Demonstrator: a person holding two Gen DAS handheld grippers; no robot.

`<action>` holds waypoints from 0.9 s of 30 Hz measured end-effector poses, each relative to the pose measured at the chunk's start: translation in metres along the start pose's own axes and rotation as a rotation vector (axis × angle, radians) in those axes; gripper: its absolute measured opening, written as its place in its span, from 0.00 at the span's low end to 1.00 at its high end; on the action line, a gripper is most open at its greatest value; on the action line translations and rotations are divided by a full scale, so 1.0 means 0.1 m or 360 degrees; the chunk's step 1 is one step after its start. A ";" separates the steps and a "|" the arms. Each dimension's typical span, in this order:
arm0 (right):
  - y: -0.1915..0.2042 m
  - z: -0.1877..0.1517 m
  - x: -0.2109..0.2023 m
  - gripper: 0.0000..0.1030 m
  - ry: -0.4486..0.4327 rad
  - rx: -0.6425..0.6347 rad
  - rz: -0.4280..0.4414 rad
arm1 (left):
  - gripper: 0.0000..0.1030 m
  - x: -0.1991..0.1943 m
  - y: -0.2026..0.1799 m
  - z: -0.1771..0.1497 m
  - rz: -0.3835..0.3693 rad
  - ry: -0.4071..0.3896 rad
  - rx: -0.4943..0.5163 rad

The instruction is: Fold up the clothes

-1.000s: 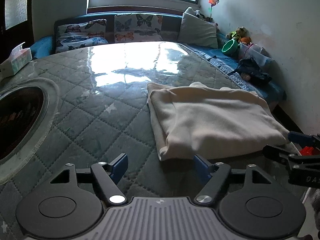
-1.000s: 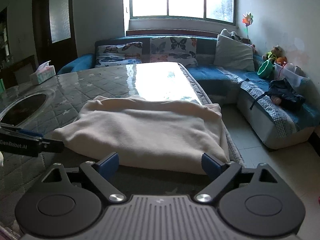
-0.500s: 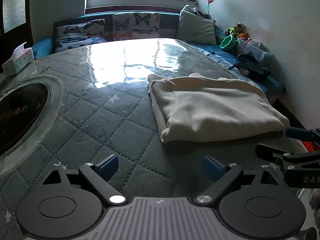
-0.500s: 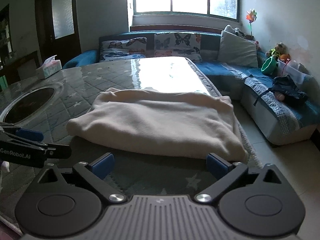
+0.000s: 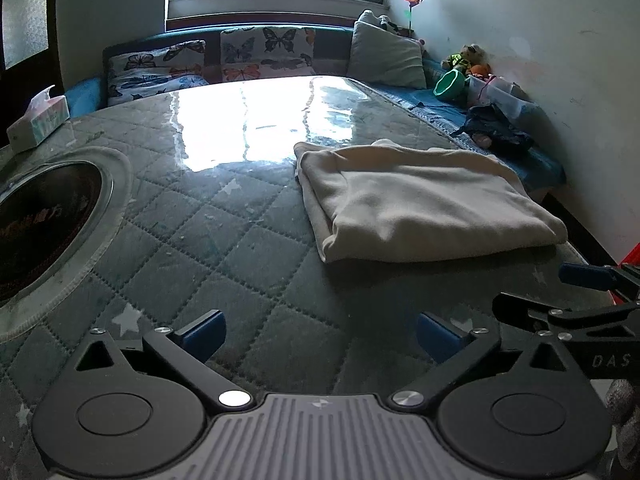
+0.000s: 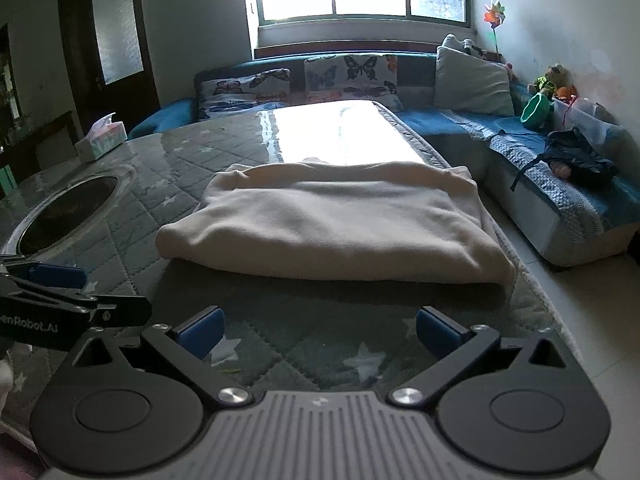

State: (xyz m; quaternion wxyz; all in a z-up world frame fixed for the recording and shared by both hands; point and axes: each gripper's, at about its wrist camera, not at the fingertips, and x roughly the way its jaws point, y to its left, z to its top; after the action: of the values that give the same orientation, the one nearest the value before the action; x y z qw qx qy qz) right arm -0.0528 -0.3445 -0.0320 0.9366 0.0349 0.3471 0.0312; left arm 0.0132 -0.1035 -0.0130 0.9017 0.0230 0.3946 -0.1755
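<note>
A: both tools empty here, left tool (image 5: 320, 334) jaws opening with nothing between them, right tool (image 6: 318, 330) wide open too

B: yeah, and the folded cream garment (image 6: 336, 224) lies just beyond on the counter (image 5: 192, 240), right by its edge. One snag or nudge and I reckon it slides toward the sofa (image 6: 560, 184)
</note>
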 end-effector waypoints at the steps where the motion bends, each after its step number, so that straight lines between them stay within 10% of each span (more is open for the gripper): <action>1: 0.01 -0.01 -0.01 1.00 0.0001 0.0001 -0.0001 | 1.00 -0.01 0.00 -0.01 0.0002 0.0000 0.0000; 27: 0.14 -0.10 -0.08 1.00 0.0000 -0.0023 0.0011 | 1.00 -0.09 -0.03 -0.11 0.0066 0.0009 0.0011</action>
State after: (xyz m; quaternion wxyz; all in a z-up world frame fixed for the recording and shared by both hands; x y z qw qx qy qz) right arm -0.0659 -0.3308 -0.0327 0.9367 0.0295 0.3468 0.0370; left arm -0.0017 -0.1013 -0.0138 0.9039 0.0349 0.3960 -0.1581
